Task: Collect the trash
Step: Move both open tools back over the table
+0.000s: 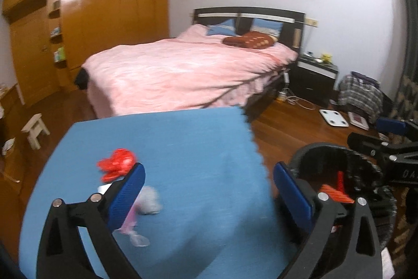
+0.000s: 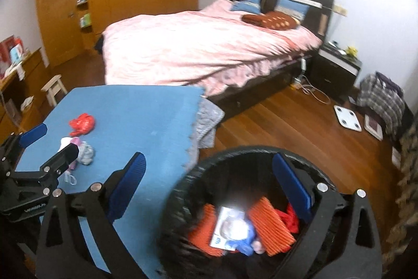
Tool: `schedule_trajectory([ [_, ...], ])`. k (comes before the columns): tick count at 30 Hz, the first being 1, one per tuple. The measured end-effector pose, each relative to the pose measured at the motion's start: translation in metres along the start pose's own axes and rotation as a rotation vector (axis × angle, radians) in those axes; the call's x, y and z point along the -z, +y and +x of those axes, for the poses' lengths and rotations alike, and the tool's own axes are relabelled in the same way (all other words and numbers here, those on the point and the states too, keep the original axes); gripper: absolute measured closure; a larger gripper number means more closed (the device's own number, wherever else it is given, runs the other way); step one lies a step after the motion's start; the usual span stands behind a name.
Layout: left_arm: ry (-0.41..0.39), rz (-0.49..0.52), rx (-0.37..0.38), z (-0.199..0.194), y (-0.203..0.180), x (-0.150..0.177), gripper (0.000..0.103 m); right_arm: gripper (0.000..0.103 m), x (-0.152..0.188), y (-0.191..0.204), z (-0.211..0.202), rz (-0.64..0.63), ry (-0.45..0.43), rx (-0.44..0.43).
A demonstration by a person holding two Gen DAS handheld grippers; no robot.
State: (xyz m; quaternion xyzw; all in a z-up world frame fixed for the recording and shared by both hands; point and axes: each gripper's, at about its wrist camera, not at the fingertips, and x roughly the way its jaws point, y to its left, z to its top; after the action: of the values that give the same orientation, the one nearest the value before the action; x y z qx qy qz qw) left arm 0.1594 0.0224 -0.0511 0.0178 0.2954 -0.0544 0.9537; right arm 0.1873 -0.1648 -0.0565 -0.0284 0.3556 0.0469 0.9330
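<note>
Left wrist view: the left gripper (image 1: pixel 209 190) hangs wide and empty over a blue-covered table (image 1: pixel 183 137); red crumpled trash (image 1: pixel 117 166) and pale wrappers (image 1: pixel 146 203) lie just beyond its left finger.

Right wrist view: the right gripper (image 2: pixel 209 174) gapes empty above the black bin (image 2: pixel 235 200) beside the table. Best to approach the scraps low, straddling one piece.

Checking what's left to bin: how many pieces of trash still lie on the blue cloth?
3, possibly more hidden: a red wrapper farthest back, a pale crumpled clump nearer, and a clear scrap nearest, all near the cloth's left side.
</note>
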Motion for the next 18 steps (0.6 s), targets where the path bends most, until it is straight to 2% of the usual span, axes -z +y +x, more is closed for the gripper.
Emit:
schedule_trajectory([
  [7, -0.004, -0.059, -0.106, -0.012, 0.06, 0.009, 0.006, 0.007, -0.017, 0.063, 0.011, -0.082, -0.005, -0.074],
  [18, -0.015, -0.137, -0.21, -0.018, 0.128, 0.023, 0.006, 0.007, -0.024, 0.145, 0.038, -0.172, 0.024, -0.14],
])
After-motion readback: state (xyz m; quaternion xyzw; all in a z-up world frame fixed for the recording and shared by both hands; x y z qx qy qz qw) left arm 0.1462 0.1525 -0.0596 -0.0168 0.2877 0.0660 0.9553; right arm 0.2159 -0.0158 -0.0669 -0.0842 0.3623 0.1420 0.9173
